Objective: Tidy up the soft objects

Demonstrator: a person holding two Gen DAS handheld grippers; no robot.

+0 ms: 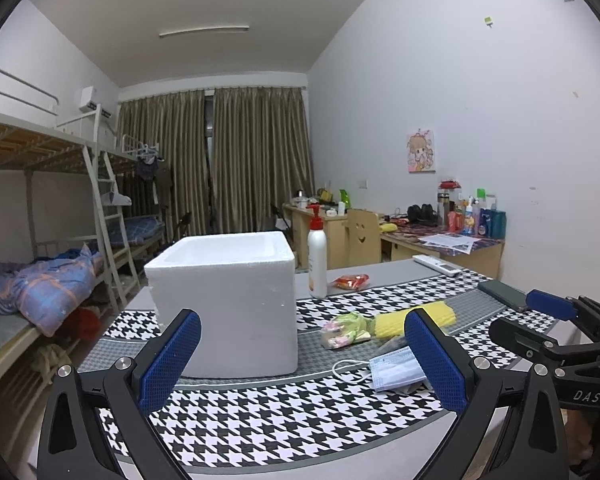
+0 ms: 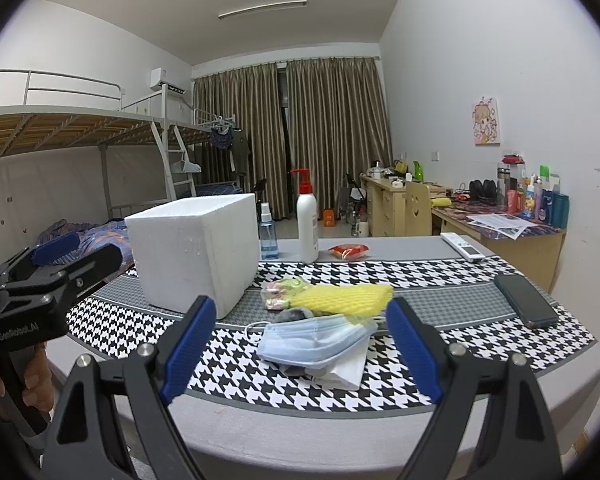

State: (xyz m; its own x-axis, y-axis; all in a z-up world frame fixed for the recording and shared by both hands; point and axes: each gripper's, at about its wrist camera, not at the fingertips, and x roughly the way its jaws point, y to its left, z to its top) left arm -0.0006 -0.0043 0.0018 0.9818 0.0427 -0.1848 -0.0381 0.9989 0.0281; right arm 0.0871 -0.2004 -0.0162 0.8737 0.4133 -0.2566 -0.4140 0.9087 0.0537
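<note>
Left gripper: fingers spread wide, nothing held; blue pads raised above the table, pointed at the box and the soft pile.
Right gripper: fingers spread wide, nothing held; positioned at the near table edge, w/ the face mask seen between the pads.
Face mask: light blue, lying flat on the runner, just beyond the right gripper; ear loop trailing to the left. Resting partly on a white folded item.
Grey item: partly hidden under mask and net; type cannot be told.
Foam net: yellow, lying behind the mask, touching it.
Bag: clear, w/ pink/green contents, just left of the net, beside the box.
Box: white foam, open top, upright on the runner, left of the pile.
Runner: black/white houndstooth w/ grey band, laid across a grey table.
Pump bottle: white, red pump, upright at the far side of the table.
Spray bottle: clear blue, upright, behind the box.
Snack pack: red, right of pump bottle.
Remote: white, far right.
Phone: dark, flat, right side, well apart from the pile.
</note>
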